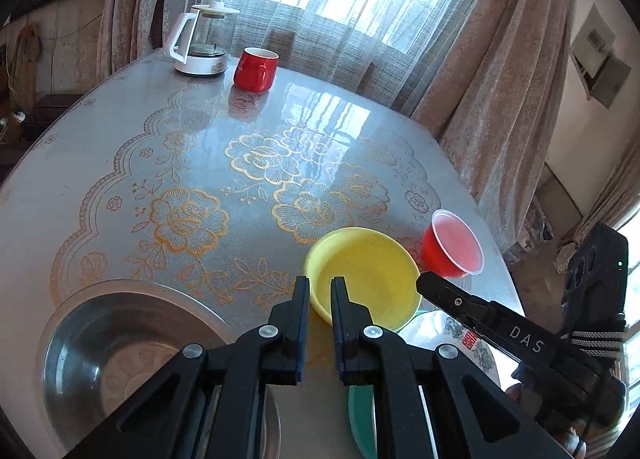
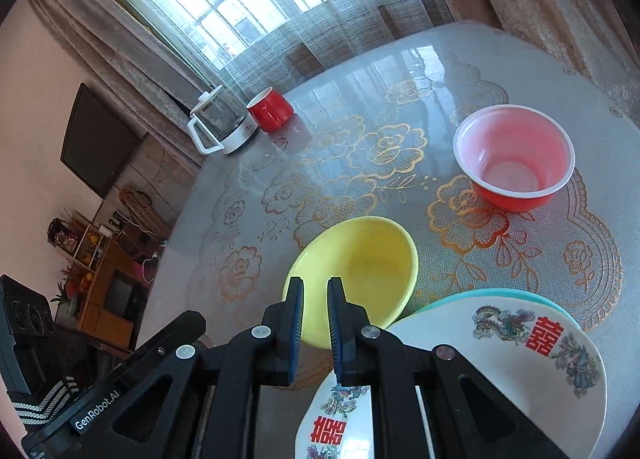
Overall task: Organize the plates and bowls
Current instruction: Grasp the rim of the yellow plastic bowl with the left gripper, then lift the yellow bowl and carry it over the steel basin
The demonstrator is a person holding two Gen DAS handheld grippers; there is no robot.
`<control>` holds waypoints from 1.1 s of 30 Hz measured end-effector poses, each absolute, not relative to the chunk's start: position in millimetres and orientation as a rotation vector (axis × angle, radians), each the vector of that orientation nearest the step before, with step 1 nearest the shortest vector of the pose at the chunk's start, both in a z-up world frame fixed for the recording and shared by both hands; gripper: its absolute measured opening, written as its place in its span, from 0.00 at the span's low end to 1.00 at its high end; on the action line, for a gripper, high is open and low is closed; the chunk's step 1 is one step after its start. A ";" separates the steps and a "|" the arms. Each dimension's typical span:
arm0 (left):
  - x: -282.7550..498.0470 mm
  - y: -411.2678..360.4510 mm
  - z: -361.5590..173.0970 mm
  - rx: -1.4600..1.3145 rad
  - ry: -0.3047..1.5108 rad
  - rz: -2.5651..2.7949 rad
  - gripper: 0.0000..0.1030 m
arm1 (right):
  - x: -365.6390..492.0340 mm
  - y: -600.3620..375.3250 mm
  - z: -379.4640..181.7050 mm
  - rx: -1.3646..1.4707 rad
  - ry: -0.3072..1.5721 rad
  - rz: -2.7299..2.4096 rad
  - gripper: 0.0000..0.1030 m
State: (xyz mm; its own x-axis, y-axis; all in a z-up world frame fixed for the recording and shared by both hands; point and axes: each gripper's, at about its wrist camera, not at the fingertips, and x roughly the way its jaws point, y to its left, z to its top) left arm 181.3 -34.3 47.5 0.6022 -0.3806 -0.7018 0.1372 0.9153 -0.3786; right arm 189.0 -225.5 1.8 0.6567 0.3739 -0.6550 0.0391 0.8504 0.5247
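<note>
While both of your grippers hover with jaws narrowly parted and nothing between them, the yellow bowl (image 1: pixel 362 277) sits at lower centre of each wrist view, its near rim just past the fingertips. Your right gripper (image 2: pixel 315 301) looks closer, rim lying crosswise to its fingers; the left gripper (image 1: pixel 320 299) has the steel basin (image 1: pixel 120 355) at lower left.
</note>
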 end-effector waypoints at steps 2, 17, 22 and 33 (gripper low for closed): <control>183.3 -30.1 46.8 -0.301 0.886 -0.308 0.10 | 189.6 -230.5 0.7 0.540 0.845 0.177 0.12; 223.9 -49.6 9.5 -0.348 1.035 -0.321 0.31 | 218.0 -265.8 -28.0 0.610 0.950 0.100 0.23; 237.4 -65.0 1.4 -0.303 1.052 -0.298 0.29 | 228.6 -263.0 -44.6 0.607 0.994 0.091 0.23; 235.7 -63.1 -8.9 -0.288 1.043 -0.292 0.09 | 230.7 -255.2 -35.6 0.581 0.953 0.111 0.12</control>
